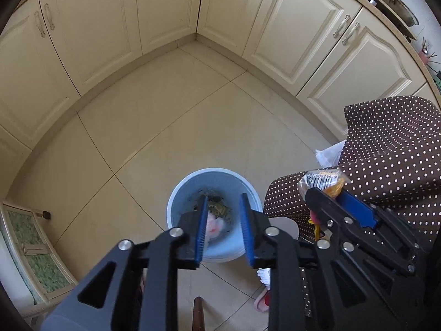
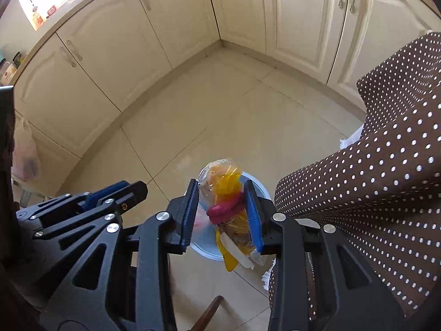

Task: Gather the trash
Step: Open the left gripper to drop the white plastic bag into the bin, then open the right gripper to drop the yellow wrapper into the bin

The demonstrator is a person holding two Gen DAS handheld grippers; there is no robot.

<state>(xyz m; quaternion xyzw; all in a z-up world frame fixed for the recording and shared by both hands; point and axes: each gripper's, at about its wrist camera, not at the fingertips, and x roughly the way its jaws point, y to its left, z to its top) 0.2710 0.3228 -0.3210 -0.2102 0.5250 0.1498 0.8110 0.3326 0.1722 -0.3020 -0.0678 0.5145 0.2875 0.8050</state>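
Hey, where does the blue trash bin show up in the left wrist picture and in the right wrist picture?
Left wrist: the bin sits low at centre on the floor, seen between the open fingers of the left hand-held gripper.
Right wrist: only the bin's rim shows, low at centre, mostly hidden behind the wrapper held in the right hand-held gripper.
Shared landmark: the polka-dot cloth just right of the bin.

Cream panelled cabinet doors [image 1: 165, 8] meeting in a corner, beige tiled floor [image 1: 171, 127], brown polka-dot cloth [image 2: 386, 165] at right, bright daylight over the surface [image 2: 82, 2]
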